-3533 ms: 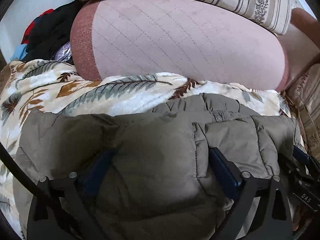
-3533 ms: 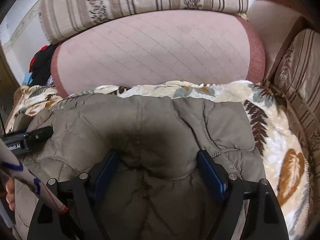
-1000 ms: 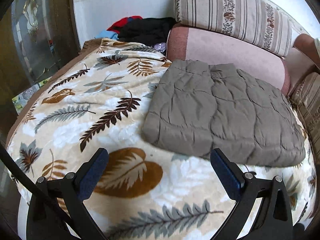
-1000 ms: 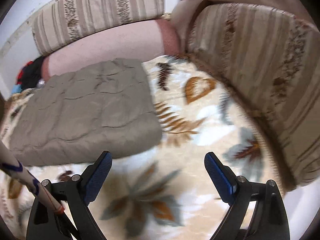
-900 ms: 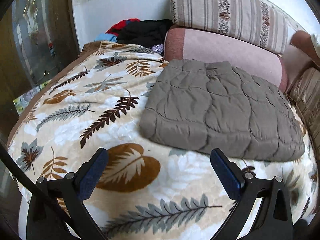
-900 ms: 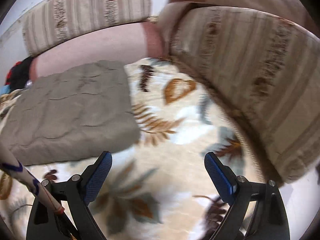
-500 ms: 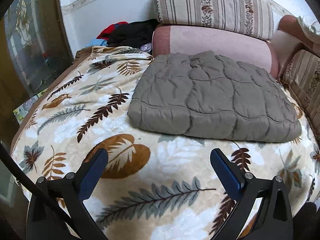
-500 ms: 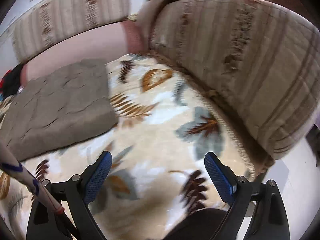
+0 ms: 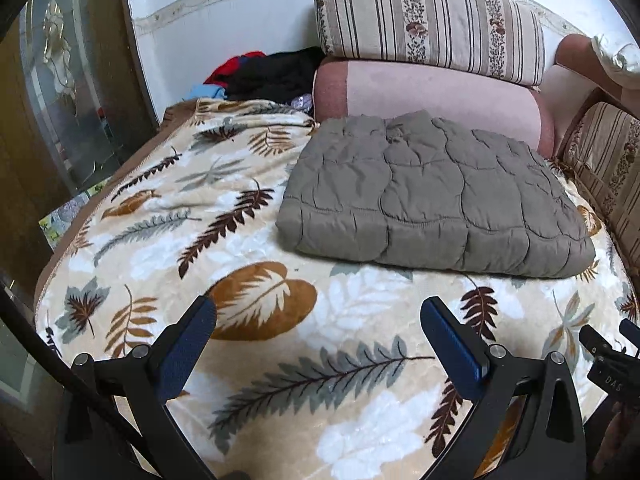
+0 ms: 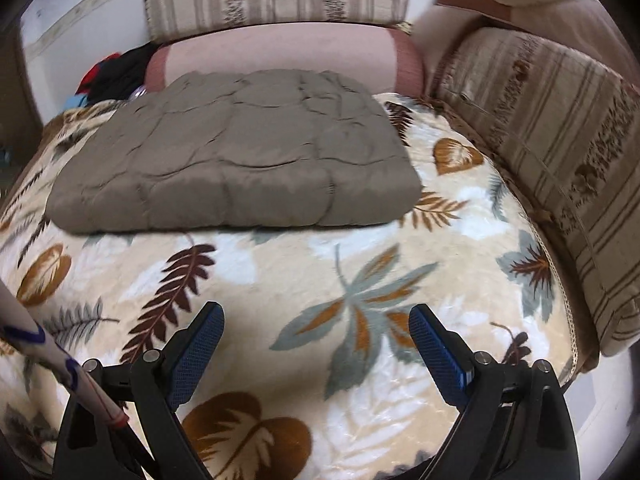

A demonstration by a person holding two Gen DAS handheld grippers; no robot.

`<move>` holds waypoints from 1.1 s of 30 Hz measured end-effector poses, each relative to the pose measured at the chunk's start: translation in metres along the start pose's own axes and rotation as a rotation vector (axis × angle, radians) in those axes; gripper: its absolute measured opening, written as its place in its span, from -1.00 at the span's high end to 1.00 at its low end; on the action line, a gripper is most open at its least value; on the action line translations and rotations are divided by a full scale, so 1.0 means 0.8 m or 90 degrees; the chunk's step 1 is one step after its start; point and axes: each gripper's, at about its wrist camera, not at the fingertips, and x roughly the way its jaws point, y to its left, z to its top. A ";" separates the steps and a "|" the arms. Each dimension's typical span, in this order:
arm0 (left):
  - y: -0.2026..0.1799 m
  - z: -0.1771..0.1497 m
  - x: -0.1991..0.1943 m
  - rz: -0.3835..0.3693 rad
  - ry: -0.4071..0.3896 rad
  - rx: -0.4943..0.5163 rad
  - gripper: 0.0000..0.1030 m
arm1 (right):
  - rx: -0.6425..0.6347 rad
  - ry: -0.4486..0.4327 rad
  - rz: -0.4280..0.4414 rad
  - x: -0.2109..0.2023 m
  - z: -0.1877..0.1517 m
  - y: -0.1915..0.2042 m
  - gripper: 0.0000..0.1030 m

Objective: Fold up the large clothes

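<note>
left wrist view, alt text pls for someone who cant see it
A folded grey quilted jacket lies on a leaf-print blanket against a pink bolster. The open left tool hovers in front, holding nothing.

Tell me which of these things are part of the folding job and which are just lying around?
Part of the job: folded grey jacket; left gripper and right gripper, both open.

Just lying around: leaf blanket; pink cushion; striped cushion; clothes pile.
</note>
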 end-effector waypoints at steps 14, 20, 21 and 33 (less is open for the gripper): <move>0.003 -0.015 0.020 -0.007 0.040 0.004 -0.99 | -0.030 0.013 -0.016 0.004 -0.005 0.016 -0.87; 0.005 -0.016 0.037 0.001 0.060 0.007 -0.99 | -0.010 0.033 -0.012 0.018 -0.007 0.005 -0.87; 0.005 -0.016 0.041 0.003 0.063 0.007 -0.99 | -0.002 0.037 -0.011 0.022 -0.007 0.001 -0.87; 0.078 0.031 0.170 -0.195 0.140 -0.149 -0.98 | 0.209 0.012 0.120 0.073 0.052 -0.104 -0.87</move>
